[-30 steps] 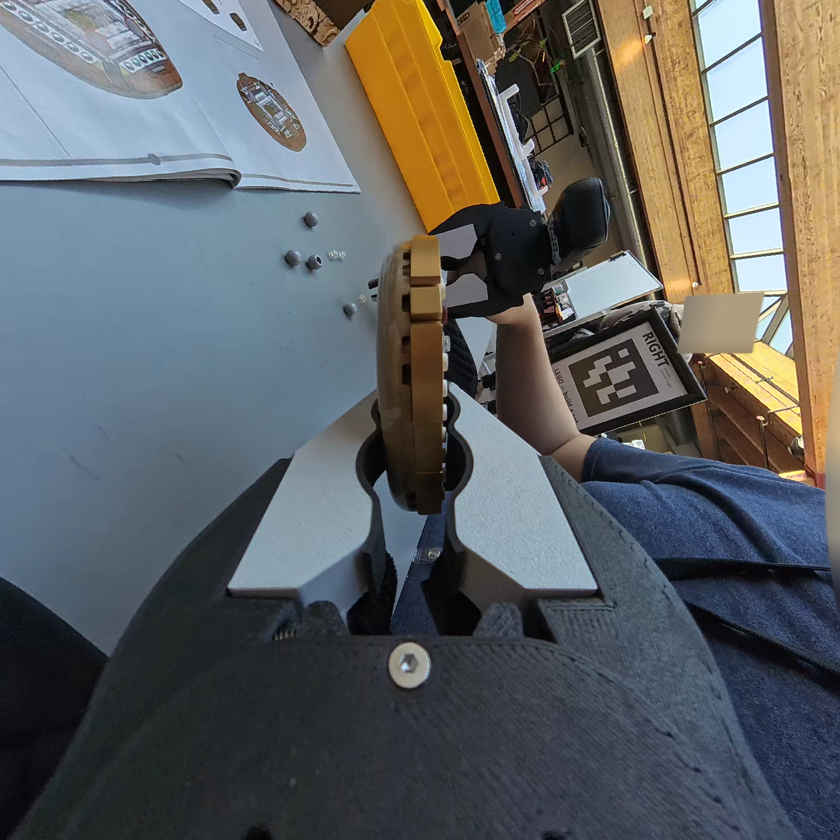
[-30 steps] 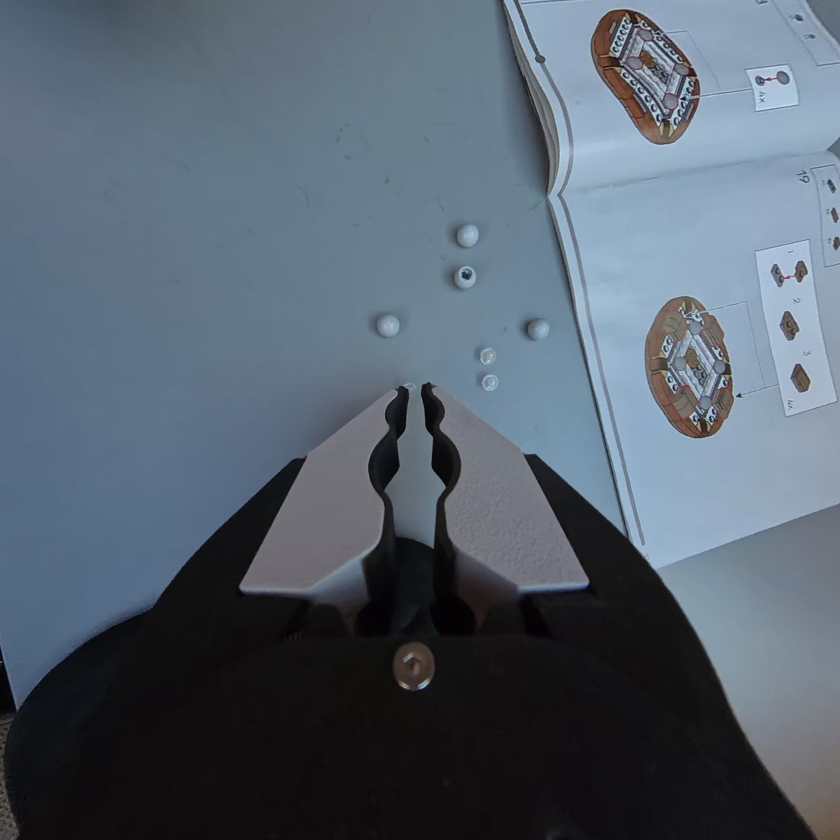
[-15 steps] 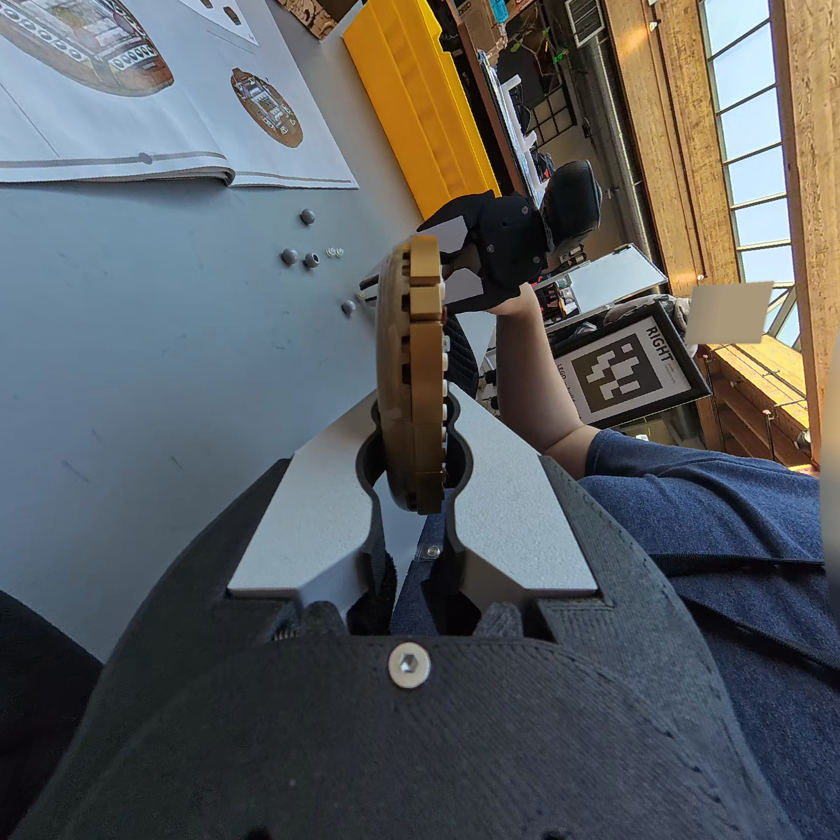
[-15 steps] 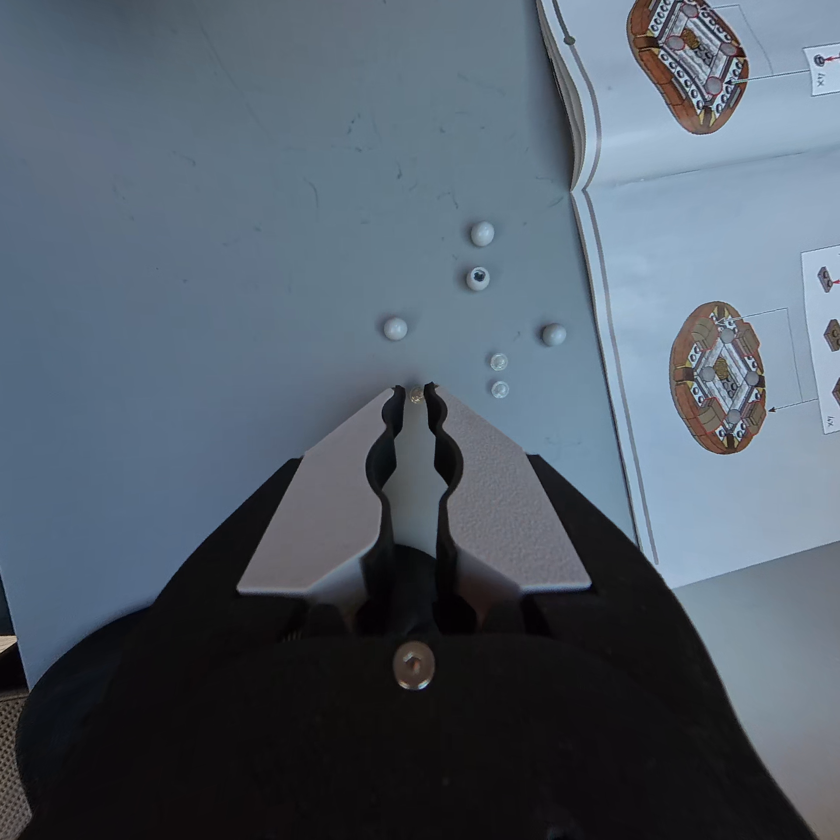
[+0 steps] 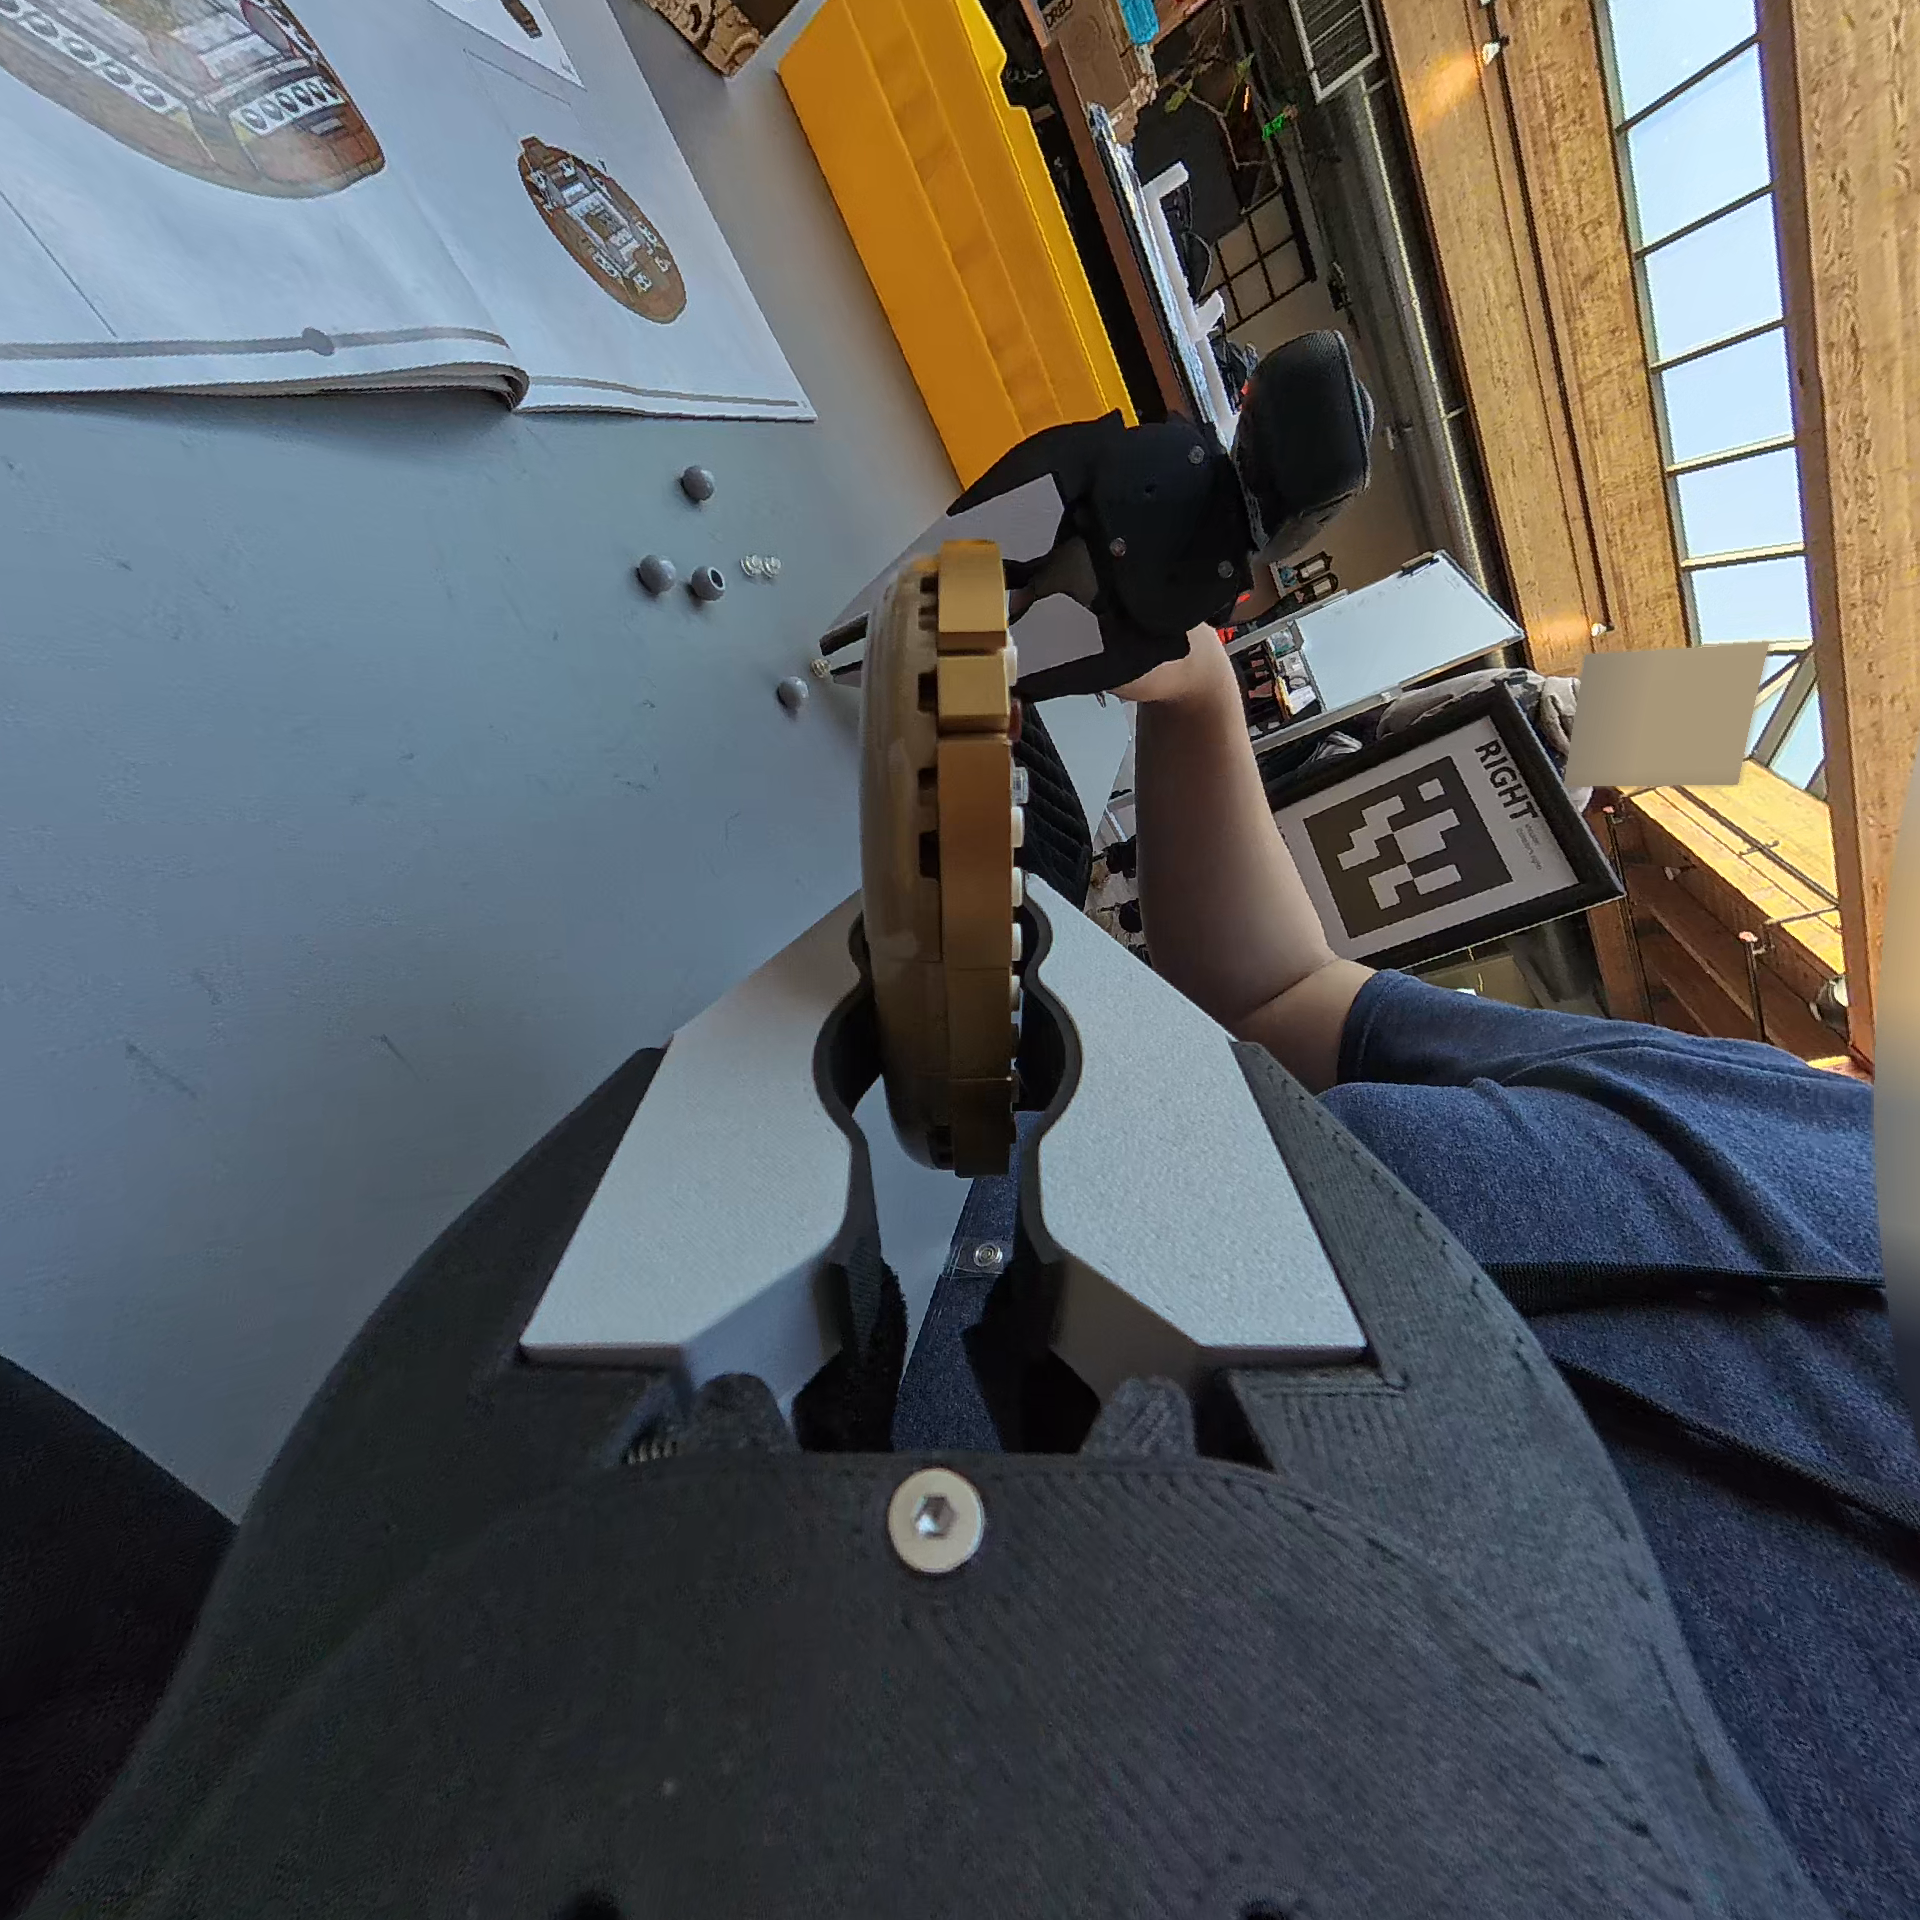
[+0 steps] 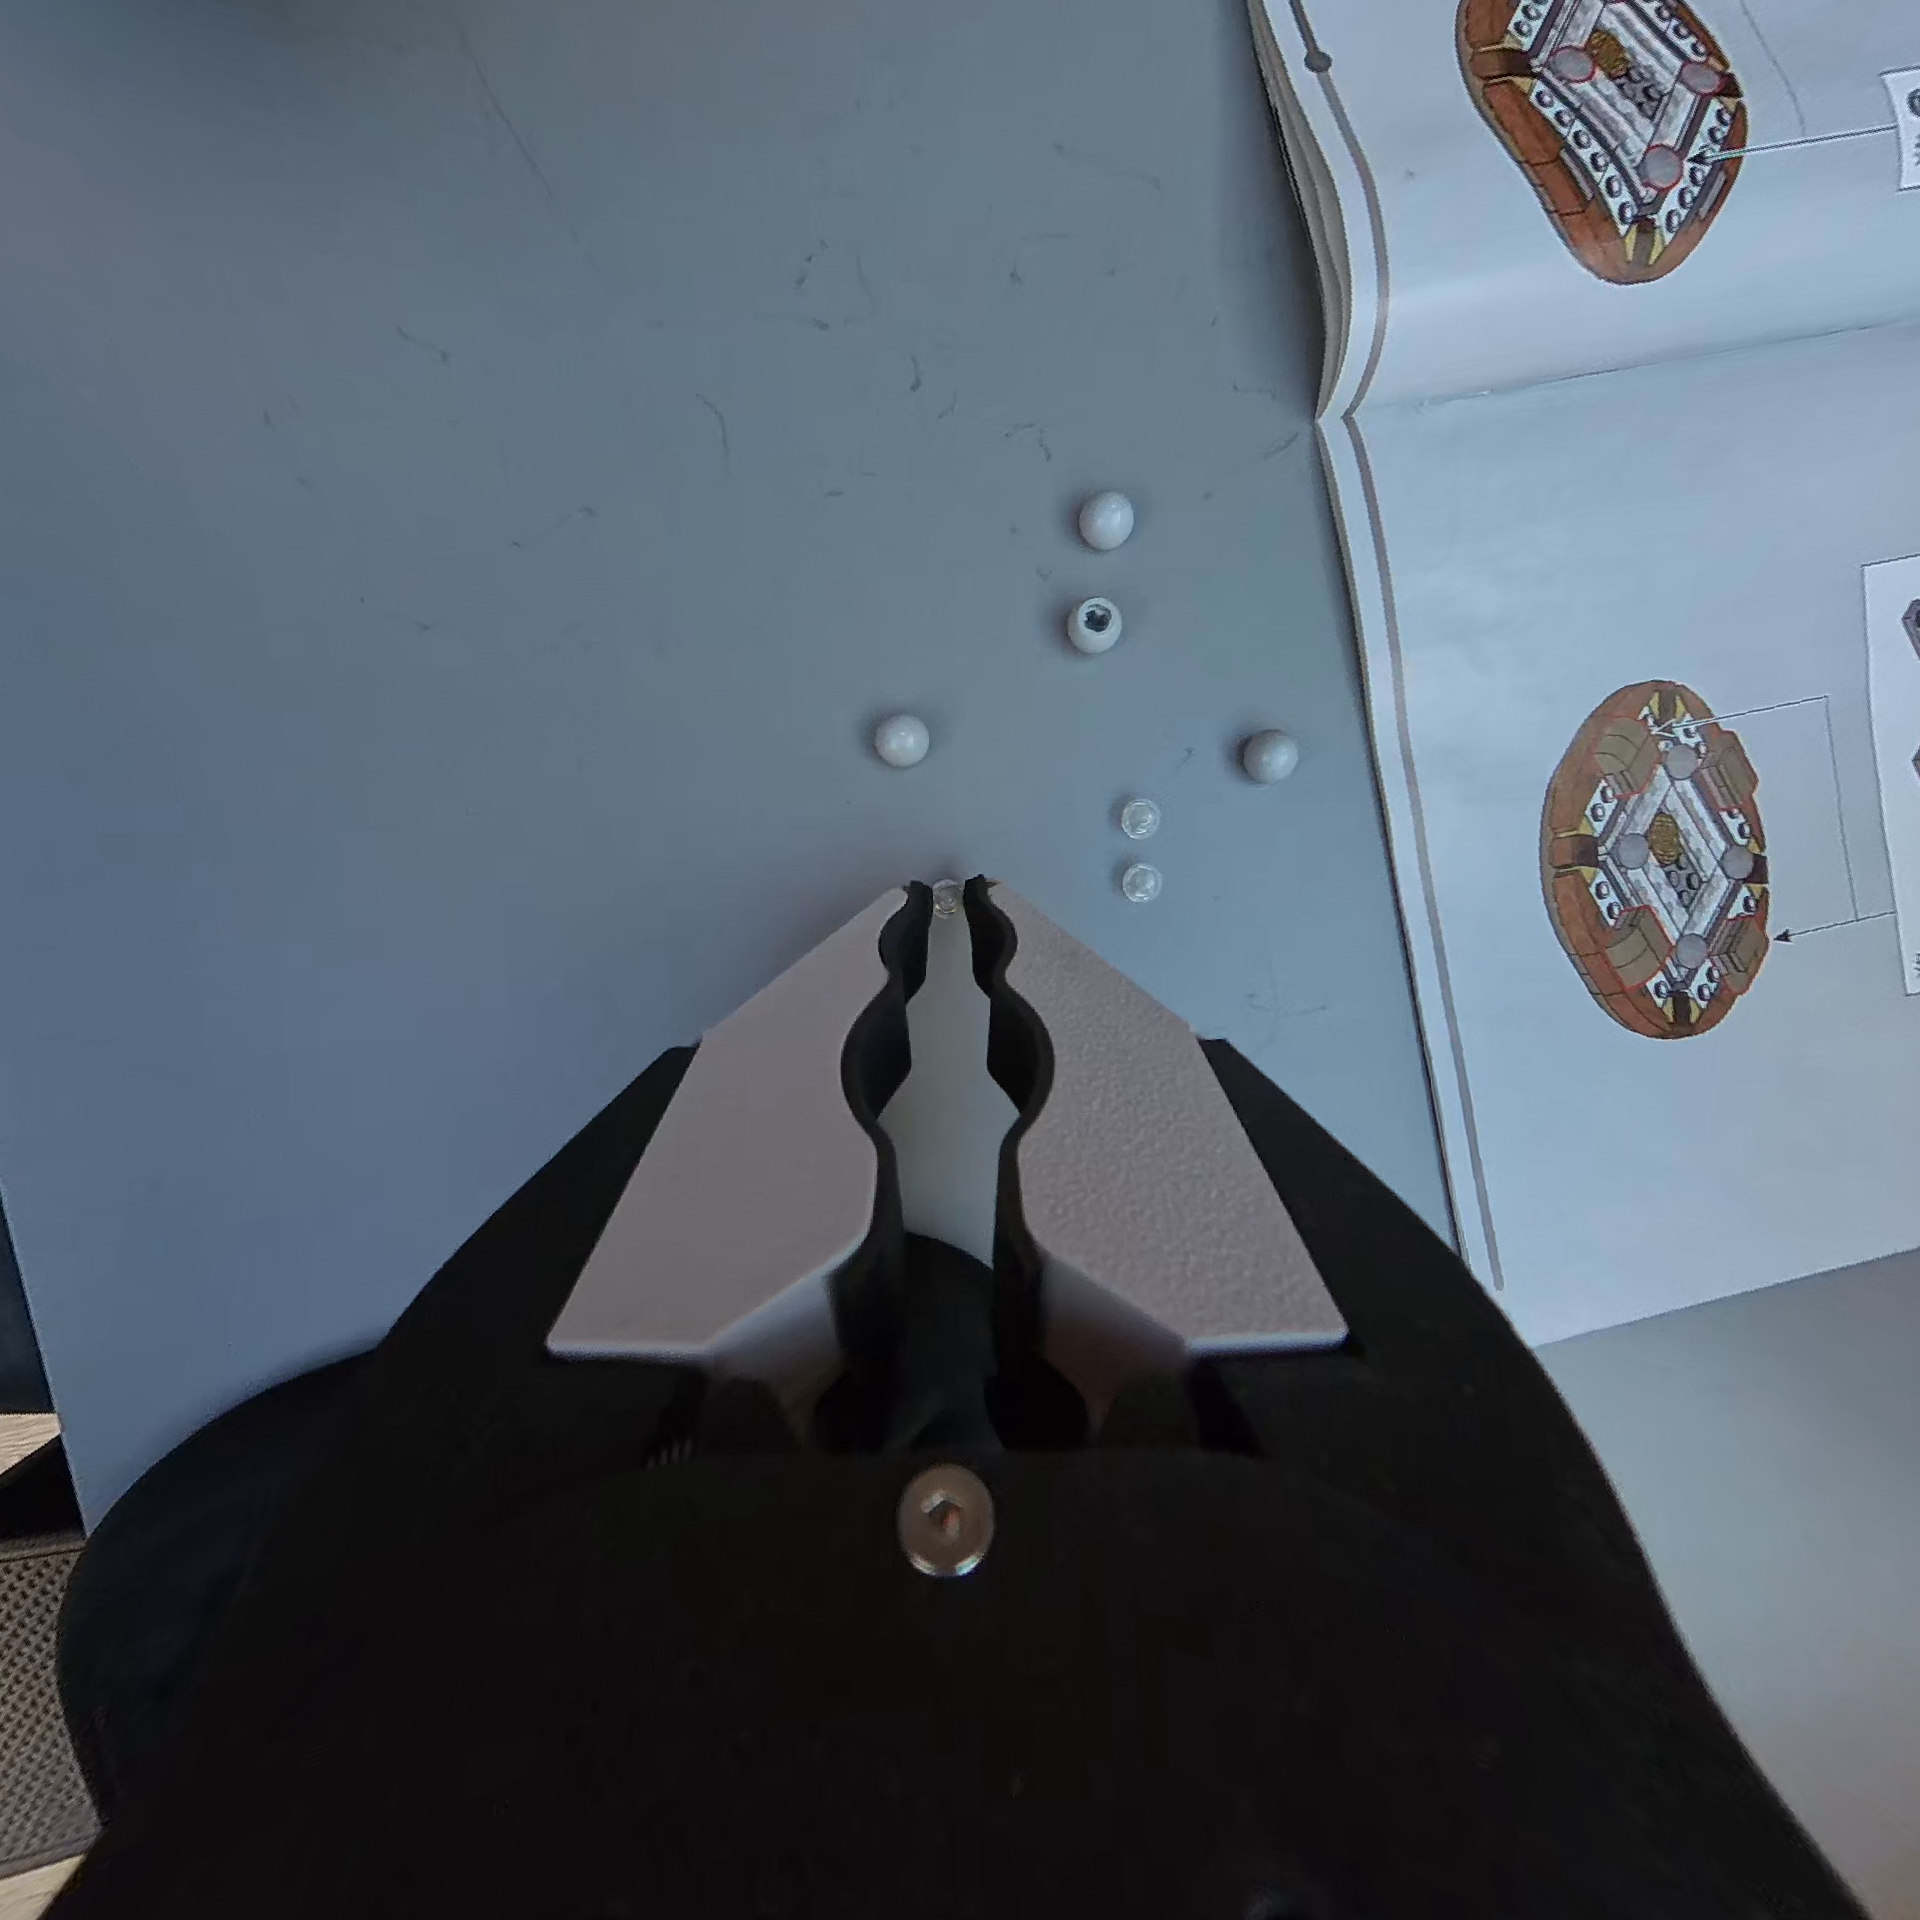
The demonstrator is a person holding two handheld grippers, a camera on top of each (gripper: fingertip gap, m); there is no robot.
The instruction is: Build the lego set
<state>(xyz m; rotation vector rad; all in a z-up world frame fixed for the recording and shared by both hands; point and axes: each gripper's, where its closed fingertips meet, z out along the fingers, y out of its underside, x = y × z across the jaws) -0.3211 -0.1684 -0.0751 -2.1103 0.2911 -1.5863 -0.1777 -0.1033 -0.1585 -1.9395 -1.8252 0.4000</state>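
Lego base (image 5: 940, 883) in left jaws, 4 grey domes (image 6: 901, 741), 3 clear studs (image 6: 1140, 818)

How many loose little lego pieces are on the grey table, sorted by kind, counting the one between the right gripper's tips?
Grey round pieces: 4
Clear round studs: 3, one between the right gripper's tips
Total: 7

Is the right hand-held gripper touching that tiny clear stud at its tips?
Touching. The right wrist view shows the clear stud pinched between the right hand-held gripper tips, no gap either side.
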